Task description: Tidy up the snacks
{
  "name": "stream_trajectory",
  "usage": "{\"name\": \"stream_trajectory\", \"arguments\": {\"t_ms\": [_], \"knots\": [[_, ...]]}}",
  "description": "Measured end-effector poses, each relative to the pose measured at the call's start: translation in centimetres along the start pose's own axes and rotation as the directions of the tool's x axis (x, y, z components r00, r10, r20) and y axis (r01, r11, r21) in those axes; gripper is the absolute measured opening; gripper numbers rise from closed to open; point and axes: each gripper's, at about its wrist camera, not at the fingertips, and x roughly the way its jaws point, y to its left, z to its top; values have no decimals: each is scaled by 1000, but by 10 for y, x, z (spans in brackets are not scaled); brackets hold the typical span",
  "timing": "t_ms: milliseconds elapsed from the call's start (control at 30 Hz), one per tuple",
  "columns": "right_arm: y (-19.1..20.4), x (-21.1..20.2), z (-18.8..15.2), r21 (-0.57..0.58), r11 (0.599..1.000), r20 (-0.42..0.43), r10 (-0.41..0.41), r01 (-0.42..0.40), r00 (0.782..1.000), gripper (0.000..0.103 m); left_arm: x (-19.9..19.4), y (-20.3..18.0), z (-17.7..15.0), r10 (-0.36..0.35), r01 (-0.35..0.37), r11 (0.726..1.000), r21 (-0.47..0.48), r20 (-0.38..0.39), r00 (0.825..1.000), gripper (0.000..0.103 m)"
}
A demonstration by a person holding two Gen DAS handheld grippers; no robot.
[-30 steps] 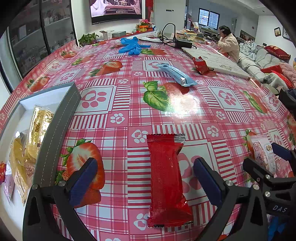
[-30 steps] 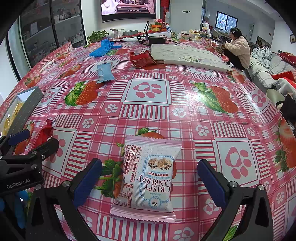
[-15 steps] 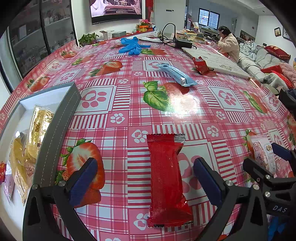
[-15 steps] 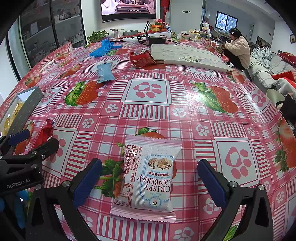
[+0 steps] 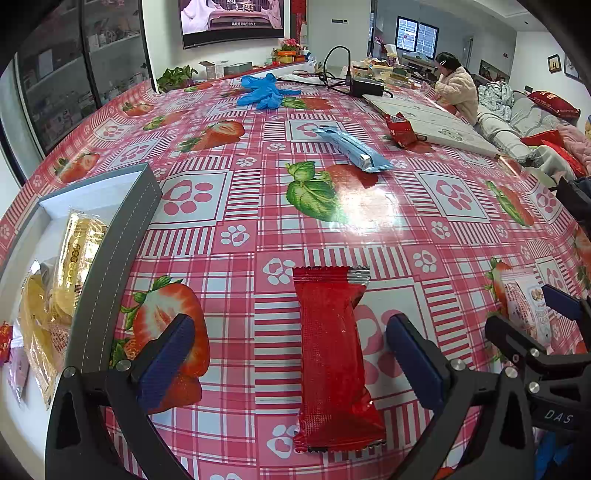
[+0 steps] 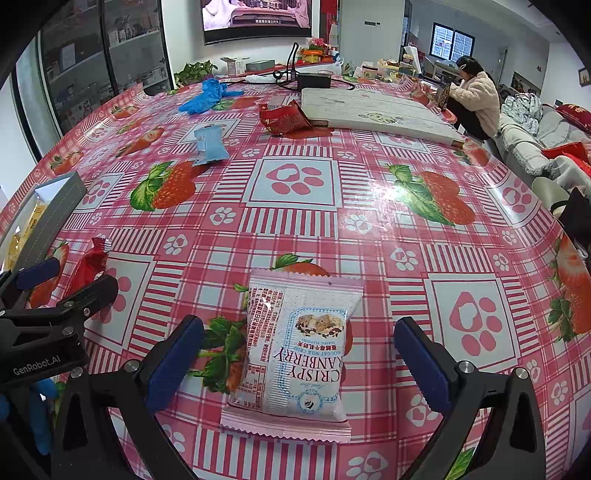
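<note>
Blue gloves [image 5: 260, 92] are seen at the far end of the tablecloth [image 5: 369, 206], near a black adapter [image 5: 365, 86] with its cable. A white board [image 6: 373, 110] is laid nearby. A television [image 6: 256, 16] is mounted on the wall.

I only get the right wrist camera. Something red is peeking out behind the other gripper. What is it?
Observer: A long red snack packet. It lies flat on the table between the left gripper's open jaws, and they are not touching it.
Operator: Ooh! What's inside that grey box?
Observer: See-through yellow packets lie on the white floor of the grey box.
</note>
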Motion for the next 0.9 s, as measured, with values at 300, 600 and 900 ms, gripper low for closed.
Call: {"name": "stream_trajectory", "arguments": {"t_ms": [300, 600, 900], "knots": [[0, 0, 0, 0, 1000, 0, 0, 0, 1000, 103, 0, 0, 0, 0, 0, 1000, 0, 0, 1000, 103], [0, 0, 0, -1, 1000, -1, 0, 0, 1000, 103, 0, 0, 0, 0, 0, 1000, 0, 0, 1000, 103], [1, 0, 0, -7, 1000, -5, 2, -2, 1000, 103, 0, 0, 0, 0, 0, 1000, 0, 1, 1000, 103]]}}
